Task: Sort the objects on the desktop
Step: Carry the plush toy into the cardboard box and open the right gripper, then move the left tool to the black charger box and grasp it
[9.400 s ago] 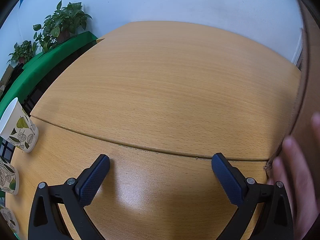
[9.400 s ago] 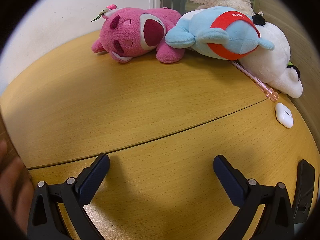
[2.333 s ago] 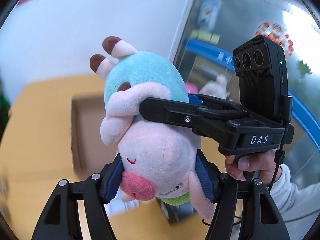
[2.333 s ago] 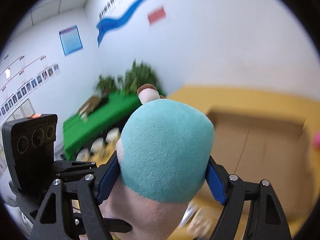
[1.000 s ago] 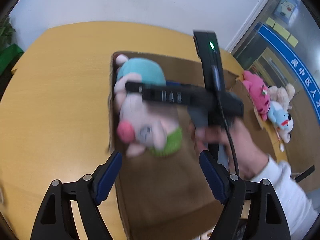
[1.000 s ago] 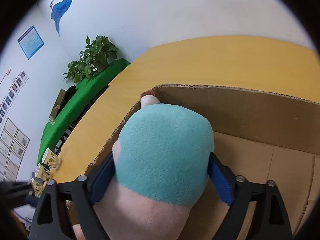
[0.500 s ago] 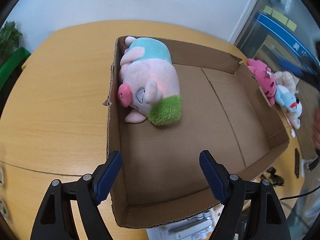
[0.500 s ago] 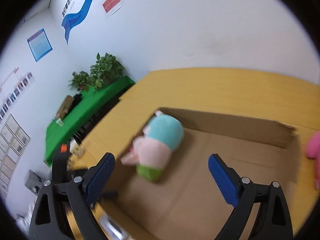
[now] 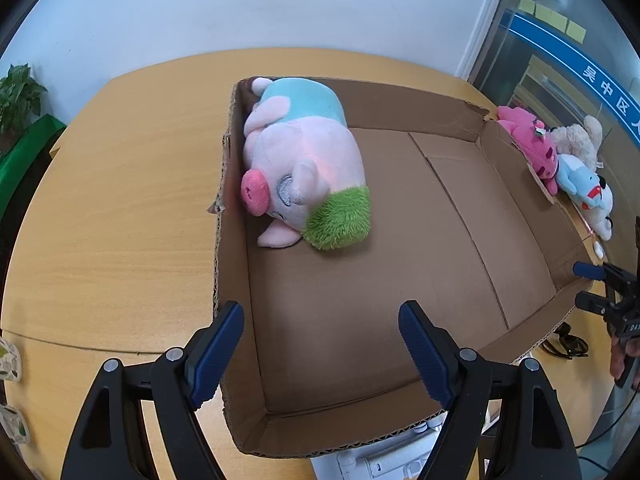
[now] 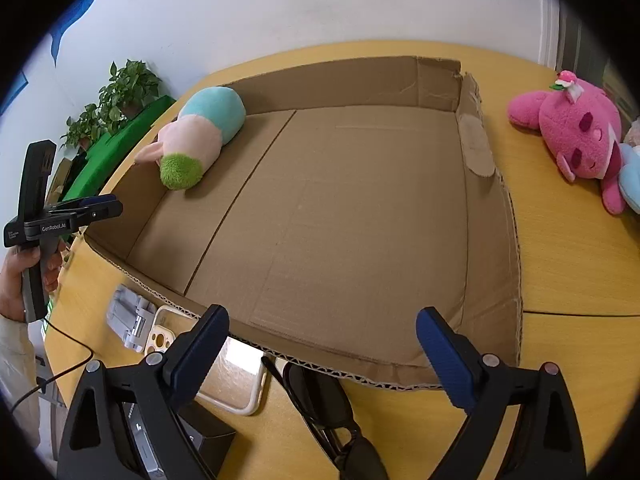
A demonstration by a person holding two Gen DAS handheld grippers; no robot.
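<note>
A pink pig plush point(image 9: 304, 164) with a teal back and a green tuft lies in the far left corner of the shallow cardboard box point(image 9: 440, 128). It also shows in the right wrist view point(image 10: 196, 136), inside the box point(image 10: 472, 152). My left gripper point(image 9: 320, 348) is open and empty above the box's near left corner. My right gripper point(image 10: 324, 344) is open and empty over the box's near edge. A pink plush point(image 10: 576, 136) lies on the table right of the box, with a blue and a white plush point(image 9: 588, 188) beside it.
Black sunglasses point(image 10: 320, 408), a phone in a pale case point(image 10: 232, 372), a white stand point(image 10: 130, 316) and a black device point(image 10: 168, 440) lie by the box's near edge. Paper cups point(image 9: 8, 360) stand at the table's left edge. Plants point(image 10: 120, 96) are beyond the table.
My right gripper let go of the pig plush in the box corner and drew back to the box's near edge. My left gripper stayed open and moved little.
</note>
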